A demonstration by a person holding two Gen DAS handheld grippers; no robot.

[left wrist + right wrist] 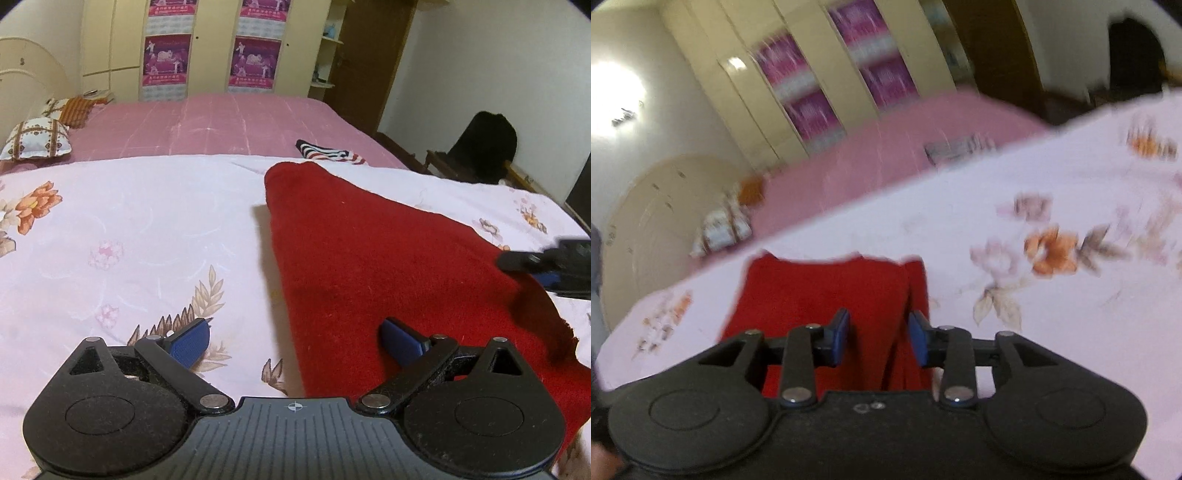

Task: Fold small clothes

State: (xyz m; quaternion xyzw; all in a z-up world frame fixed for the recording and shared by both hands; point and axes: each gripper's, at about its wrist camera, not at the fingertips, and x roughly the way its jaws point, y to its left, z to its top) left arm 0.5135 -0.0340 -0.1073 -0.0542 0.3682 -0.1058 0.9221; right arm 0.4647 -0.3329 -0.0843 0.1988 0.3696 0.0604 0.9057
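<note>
Left gripper [295, 341] spread wide, empty, over red cloth [388, 258]; right gripper [879, 334] half-open, pads off cloth.

The whole right wrist view is smeared, so the wardrobe [798, 96] door pictures, the pillows [724, 225] and the striped cloth [960, 147] on the pink bed are only streaks, and it cannot be told whether the blue pads [918, 341] of the right gripper [879, 338] touch the red garment [827, 295] seen between them. In the left wrist view the right gripper [546, 267] is blurred and cut off by the right edge, so its jaws cannot be read there. The red garment [388, 258] runs under the body of the left gripper [295, 338], hiding its near edge, and the dark shape on the chair [484, 147] is too dim to identify.
</note>
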